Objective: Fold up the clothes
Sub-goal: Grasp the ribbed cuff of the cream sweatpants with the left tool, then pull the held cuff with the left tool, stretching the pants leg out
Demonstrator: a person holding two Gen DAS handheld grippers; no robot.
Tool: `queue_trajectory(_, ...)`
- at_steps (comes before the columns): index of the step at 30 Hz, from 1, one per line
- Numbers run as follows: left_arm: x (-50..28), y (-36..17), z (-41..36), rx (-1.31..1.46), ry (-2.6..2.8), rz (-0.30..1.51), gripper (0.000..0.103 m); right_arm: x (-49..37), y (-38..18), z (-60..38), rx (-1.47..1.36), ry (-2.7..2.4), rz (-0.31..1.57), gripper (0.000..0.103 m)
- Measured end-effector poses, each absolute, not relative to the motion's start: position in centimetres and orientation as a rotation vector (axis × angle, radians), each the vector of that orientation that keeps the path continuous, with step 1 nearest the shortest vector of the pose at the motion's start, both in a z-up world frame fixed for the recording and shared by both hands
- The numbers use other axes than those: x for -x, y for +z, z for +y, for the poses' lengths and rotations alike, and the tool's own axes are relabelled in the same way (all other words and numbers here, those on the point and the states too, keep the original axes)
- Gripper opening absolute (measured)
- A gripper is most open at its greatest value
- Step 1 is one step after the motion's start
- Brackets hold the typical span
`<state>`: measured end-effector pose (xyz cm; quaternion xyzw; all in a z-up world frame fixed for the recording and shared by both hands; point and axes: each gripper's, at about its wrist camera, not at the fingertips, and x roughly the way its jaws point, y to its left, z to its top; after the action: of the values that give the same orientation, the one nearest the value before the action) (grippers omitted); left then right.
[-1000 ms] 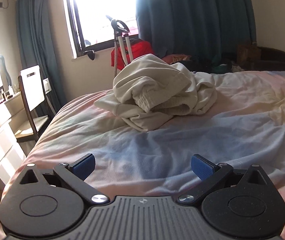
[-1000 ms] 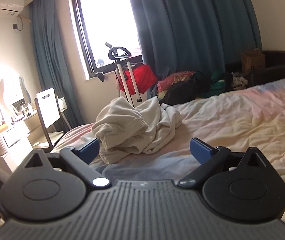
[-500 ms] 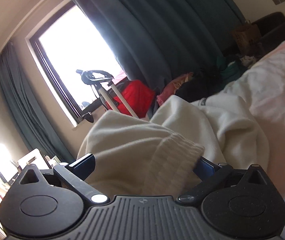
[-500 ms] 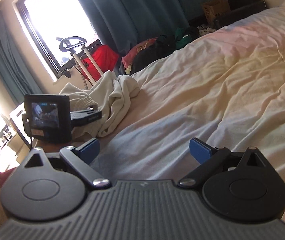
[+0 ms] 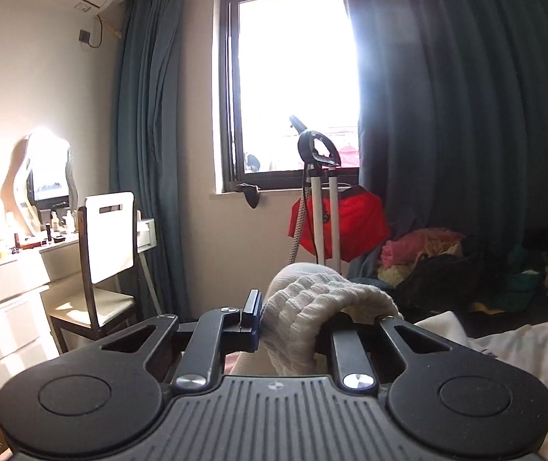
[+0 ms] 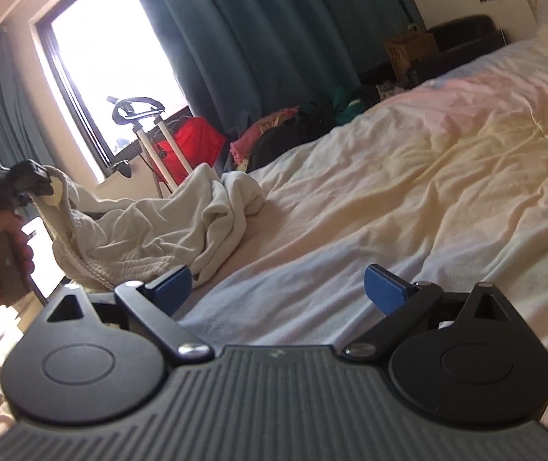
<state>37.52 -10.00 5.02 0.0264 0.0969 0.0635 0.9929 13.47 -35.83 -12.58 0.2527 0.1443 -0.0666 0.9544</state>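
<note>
A crumpled cream garment [image 6: 166,226] lies on the bed [image 6: 408,199] near its left edge. My left gripper [image 5: 293,319] is shut on the garment's ribbed waistband [image 5: 312,315] and holds it lifted; in the right wrist view the left gripper [image 6: 32,180] appears at the far left with the waistband hanging from it. My right gripper [image 6: 277,288] is open and empty, low over the bed just right of the garment.
A white chair [image 5: 108,253] and a dresser [image 5: 9,307] stand left of the bed. A garment steamer [image 5: 320,199], a red bag [image 5: 354,226] and a clothes pile [image 5: 446,265] sit under the window. The bed stretches wide to the right.
My left gripper has closed on the waistband and lifted it, so its view rose from the bed to the window. My right gripper has stayed open, low over the sheet.
</note>
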Motion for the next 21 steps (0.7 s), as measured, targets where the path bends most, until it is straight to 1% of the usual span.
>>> queue_trajectory(7, -21.5, 11.1, -3.6, 0.085, -0.053, 0.185, 0.015, -11.1, -10.6, -32.8, -0.436, -0.055, 0.204, 0.098)
queue_trajectory(11, -12.4, 13.1, 0.4, 0.157, -0.116, 0.142, 0.015, -8.8, -8.7, -31.5, -0.396, -0.015, 0.218, 0.098)
queue_trajectory(15, -7.3, 10.3, 3.8, 0.075, -0.102, 0.229, 0.015, -6.1, -6.9, -29.7, -0.351, 0.036, 0.237, 0.098)
queue_trajectory(18, -7.8, 6.0, 7.6, 0.116, -0.009, 0.390, 0.015, -4.9, -6.3, -27.8, -0.307, 0.067, 0.280, 0.098)
queue_trajectory(21, -8.5, 2.5, 13.0, 0.194, 0.103, 0.499, 0.014, -4.3, -7.1, -25.8, -0.305, 0.112, 0.367, 0.098)
